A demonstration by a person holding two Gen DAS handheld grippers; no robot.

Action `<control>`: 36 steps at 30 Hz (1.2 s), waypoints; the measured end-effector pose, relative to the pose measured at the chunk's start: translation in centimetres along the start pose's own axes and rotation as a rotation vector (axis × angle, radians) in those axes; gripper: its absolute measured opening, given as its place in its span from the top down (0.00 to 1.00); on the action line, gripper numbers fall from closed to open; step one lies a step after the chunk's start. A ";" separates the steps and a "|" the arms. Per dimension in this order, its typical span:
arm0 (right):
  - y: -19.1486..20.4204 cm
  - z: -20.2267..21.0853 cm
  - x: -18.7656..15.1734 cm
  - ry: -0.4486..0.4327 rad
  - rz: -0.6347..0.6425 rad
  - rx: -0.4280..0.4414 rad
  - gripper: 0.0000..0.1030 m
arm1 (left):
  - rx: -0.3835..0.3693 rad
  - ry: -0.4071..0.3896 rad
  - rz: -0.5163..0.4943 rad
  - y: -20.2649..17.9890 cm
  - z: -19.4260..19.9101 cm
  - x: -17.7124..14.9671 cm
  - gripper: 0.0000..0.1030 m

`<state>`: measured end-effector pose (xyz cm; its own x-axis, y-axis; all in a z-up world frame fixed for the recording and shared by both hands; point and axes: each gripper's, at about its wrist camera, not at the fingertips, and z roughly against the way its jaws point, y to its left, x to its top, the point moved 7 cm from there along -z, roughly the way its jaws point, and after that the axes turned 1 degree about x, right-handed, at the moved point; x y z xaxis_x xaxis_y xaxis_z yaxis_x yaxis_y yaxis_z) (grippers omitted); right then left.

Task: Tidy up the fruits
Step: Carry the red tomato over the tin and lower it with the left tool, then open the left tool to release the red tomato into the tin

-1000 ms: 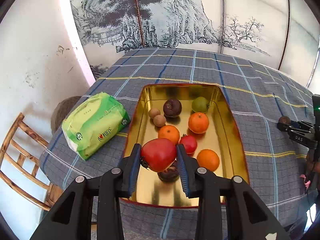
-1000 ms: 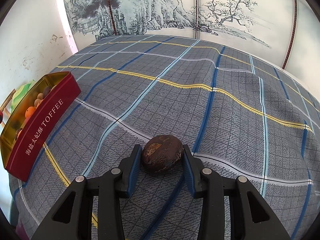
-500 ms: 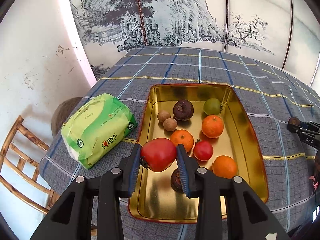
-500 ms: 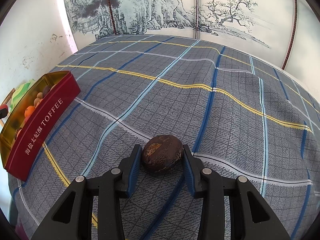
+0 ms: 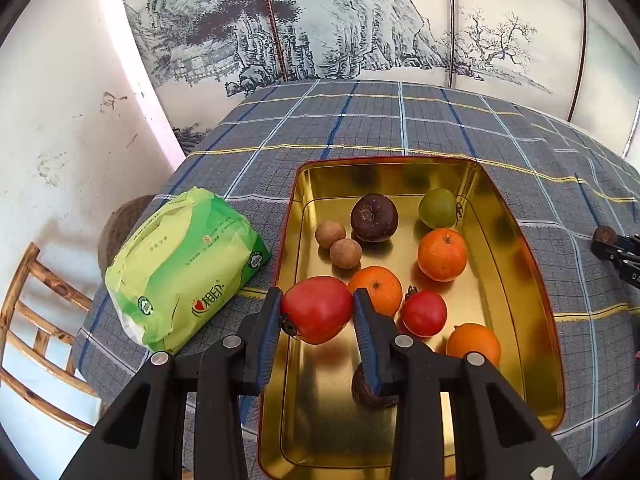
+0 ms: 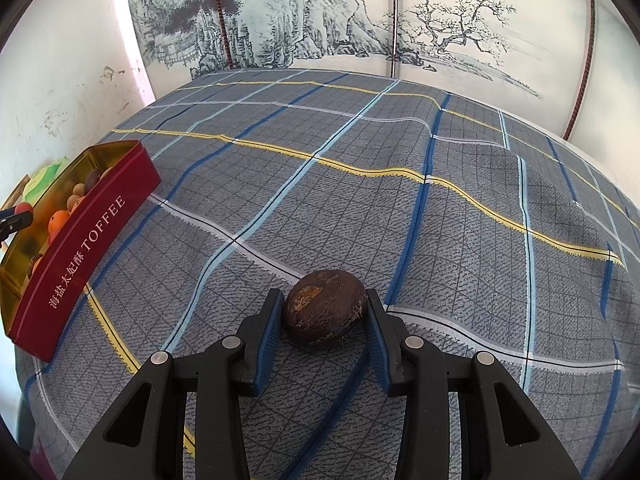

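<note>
— What's around you?
— A plaid tablecloth [image 6: 400, 200] fills mid-frame; an ink-landscape screen [image 5: 340, 20] runs along the top.
— Your claws?
— My left gripper [image 5: 316, 312] clamps a red tomato [image 5: 316, 309] over the gold tin's [image 5: 516, 240] lower left; it has drifted leftward. My right gripper [image 6: 325, 311] still grips a brown fruit [image 6: 325, 306] at lower centre.

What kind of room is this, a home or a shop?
Probably a home dining corner: a table under a plaid tablecloth, a wooden chair beside it, and an ink landscape screen behind. A toffee tin holds fruit.
</note>
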<state>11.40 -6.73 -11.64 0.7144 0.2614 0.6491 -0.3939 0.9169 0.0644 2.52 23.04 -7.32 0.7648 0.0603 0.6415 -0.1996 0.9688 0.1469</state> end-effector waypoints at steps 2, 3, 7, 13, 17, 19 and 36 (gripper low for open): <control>0.0 0.0 0.0 0.000 0.000 0.000 0.60 | 0.002 0.000 -0.009 -0.1 -0.2 0.1 0.69; 0.0 0.0 0.0 0.000 0.000 0.000 0.60 | 0.004 0.001 -0.012 -0.1 -0.3 0.2 0.69; 0.0 0.0 0.0 0.000 0.000 0.000 0.60 | 0.008 0.005 -0.017 -0.1 -0.8 0.3 0.69; 0.0 0.0 0.0 0.001 0.000 -0.001 0.60 | 0.017 0.009 -0.032 -0.3 -1.3 0.4 0.69; 0.1 0.0 0.0 0.001 0.000 -0.002 0.60 | 0.018 0.014 -0.035 -0.4 -1.6 0.4 0.69; 0.1 0.0 0.0 0.001 0.001 -0.003 0.60 | 0.017 0.013 -0.035 -0.4 -1.6 0.5 0.69; 0.2 0.0 0.0 0.002 0.001 -0.006 0.60 | 0.023 0.013 -0.039 -0.6 -2.1 0.4 0.69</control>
<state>11.38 -6.52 -11.64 0.7151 0.2628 0.6477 -0.3913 0.9184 0.0594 4.25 22.98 -8.68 0.7800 0.0261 0.6252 -0.1839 0.9646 0.1891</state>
